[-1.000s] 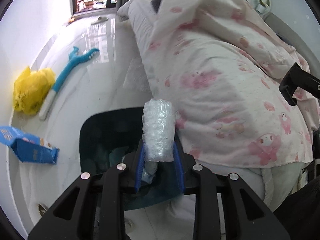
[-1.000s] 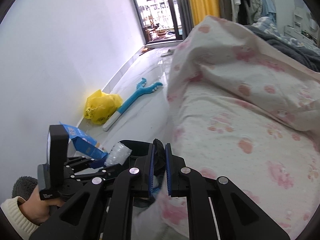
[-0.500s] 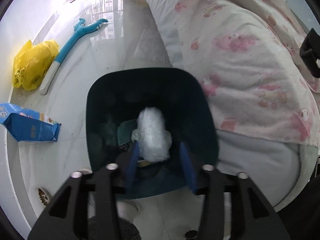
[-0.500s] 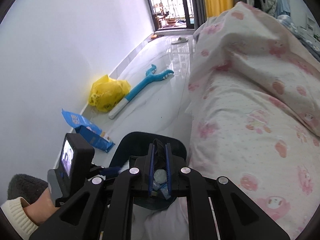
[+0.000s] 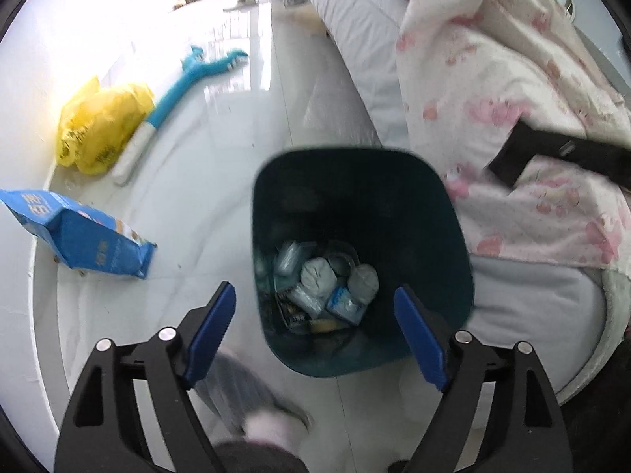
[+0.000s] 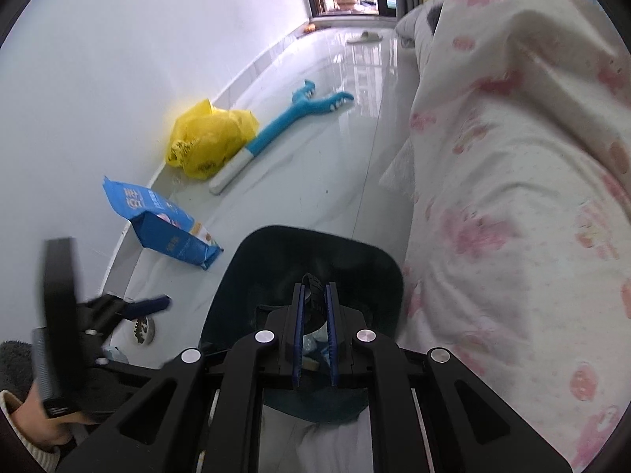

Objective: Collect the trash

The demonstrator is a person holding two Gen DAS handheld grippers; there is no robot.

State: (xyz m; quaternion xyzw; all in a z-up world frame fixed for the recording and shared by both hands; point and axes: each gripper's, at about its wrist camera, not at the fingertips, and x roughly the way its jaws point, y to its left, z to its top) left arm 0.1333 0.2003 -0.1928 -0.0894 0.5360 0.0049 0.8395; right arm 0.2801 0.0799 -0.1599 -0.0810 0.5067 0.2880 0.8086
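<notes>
Both grippers over dark bin (image 5: 453, 236). Left gripper (image 5: 315, 315) jaws opening wide, nothing between them; the bubble-wrap wad it gripped a second ago is gone, indistinguishable among trash (image 5: 327, 283) in the bin. Right gripper (image 6: 314, 295) pinches a black strap (image 6: 312, 287), unchanged.

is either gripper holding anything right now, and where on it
The left gripper holds nothing; its jaws are opening above the bin. The right gripper is shut on a thin black strip, near its end.

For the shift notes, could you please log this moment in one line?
left claw: opening, nothing between jaws, above bin | right claw: shut on black strap over bin | blue bag, yellow bag: on floor
</notes>
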